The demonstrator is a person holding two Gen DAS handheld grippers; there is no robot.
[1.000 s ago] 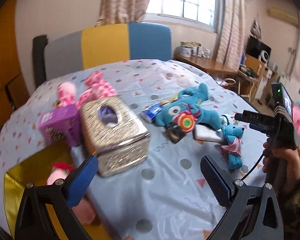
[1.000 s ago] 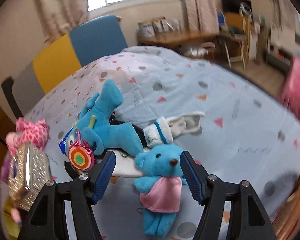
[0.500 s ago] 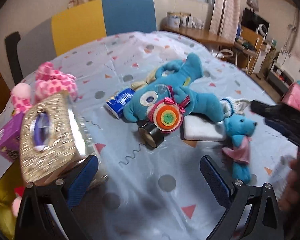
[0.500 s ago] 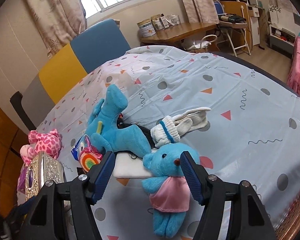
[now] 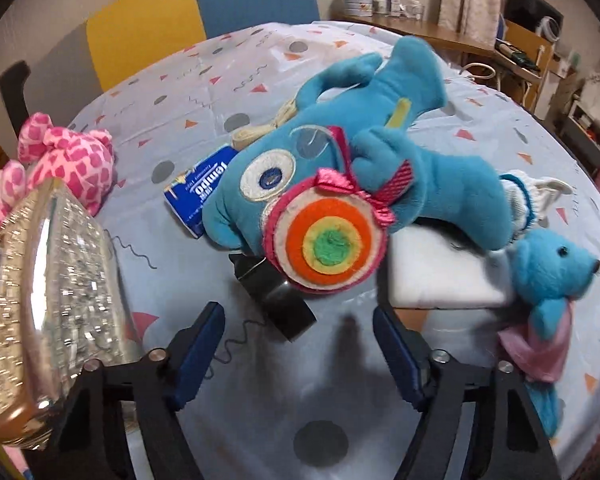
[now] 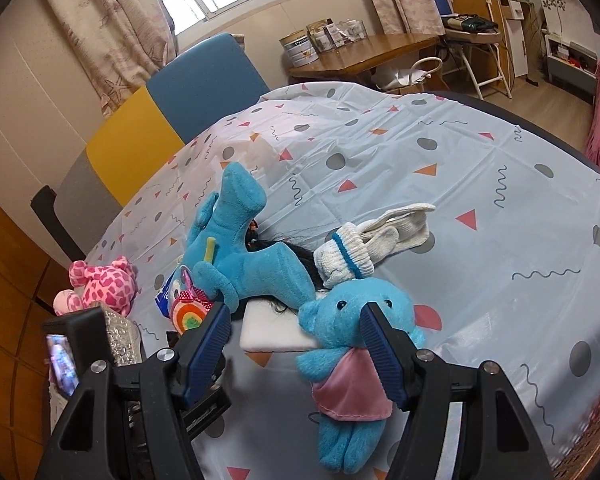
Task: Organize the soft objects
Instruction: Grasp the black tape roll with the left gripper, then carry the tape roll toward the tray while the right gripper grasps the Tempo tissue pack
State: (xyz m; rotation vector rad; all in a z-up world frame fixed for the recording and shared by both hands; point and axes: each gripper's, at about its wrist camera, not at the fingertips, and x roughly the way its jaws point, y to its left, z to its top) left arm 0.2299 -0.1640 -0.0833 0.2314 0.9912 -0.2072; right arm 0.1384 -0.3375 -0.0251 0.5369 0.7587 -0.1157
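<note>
A big blue plush [image 5: 400, 168] with a rainbow lollipop disc [image 5: 328, 240] lies mid-table. My left gripper [image 5: 298, 344] hovers just short of the disc, jaws closing. Only the end of a black roll [image 5: 276, 300] sits between them, untouched. My right gripper [image 6: 296, 340] stands open over a small blue bear in a pink dress [image 6: 340, 320]. Its right finger crosses in front of the bear's face without pressing it. The bear [image 5: 552, 276] shows at the right in the left wrist view. Also on the cloth are a pink spotted plush [image 5: 72, 164] and a white sock [image 6: 372, 244].
A glittery silver tissue box [image 5: 48, 296] stands close to my left finger. A blue tissue pack [image 5: 204, 188] and a white pad [image 5: 440, 276] lie under the big plush. The patterned tablecloth [image 6: 480, 160] stretches bare to the far right. Chairs stand behind.
My left gripper moved forward and down, from over the tissue box to the big blue plush, and its jaws narrowed. The right gripper stayed over the small bear and tilted slightly.
</note>
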